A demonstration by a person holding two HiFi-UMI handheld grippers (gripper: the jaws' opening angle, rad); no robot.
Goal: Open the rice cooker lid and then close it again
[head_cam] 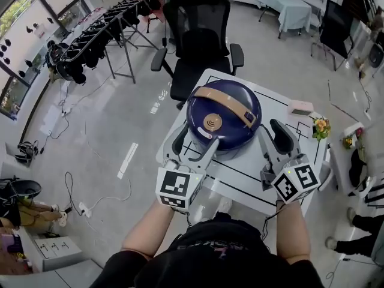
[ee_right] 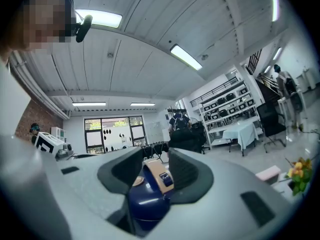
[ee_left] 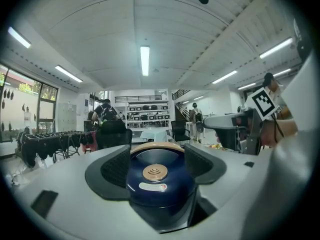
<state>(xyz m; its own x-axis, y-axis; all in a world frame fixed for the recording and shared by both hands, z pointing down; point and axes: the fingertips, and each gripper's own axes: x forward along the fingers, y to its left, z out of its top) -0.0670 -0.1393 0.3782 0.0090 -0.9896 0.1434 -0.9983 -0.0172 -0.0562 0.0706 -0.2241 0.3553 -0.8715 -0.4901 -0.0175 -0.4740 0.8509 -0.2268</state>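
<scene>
The white table (head_cam: 252, 179) carries the rice cooker (head_cam: 223, 116), which sits near its far left part with the lid down. An office chair (head_cam: 195, 47) stands just behind the cooker, off the table.

The left gripper (head_cam: 192, 141) is at the cooker's near-left side, jaws wide apart and empty. Its own view frames the cooker's dome (ee_left: 159, 176) in the gap. The right gripper (head_cam: 273, 134) is just to the cooker's right, jaws also spread and holding nothing, and it looks sideways at the tan handle (ee_right: 159, 173).

The lid looks unopened, so the release still has to be pressed. A sideways push could slide the cooker along the smooth table if the other gripper does not brace it. A sprung lid could also knock a jaw held too close.

The left gripper covers the cooker's near base, so contact there cannot be judged. The hinge on the far side is out of sight. The dark button (ee_right: 165, 180) on the handle is small and blurred.
</scene>
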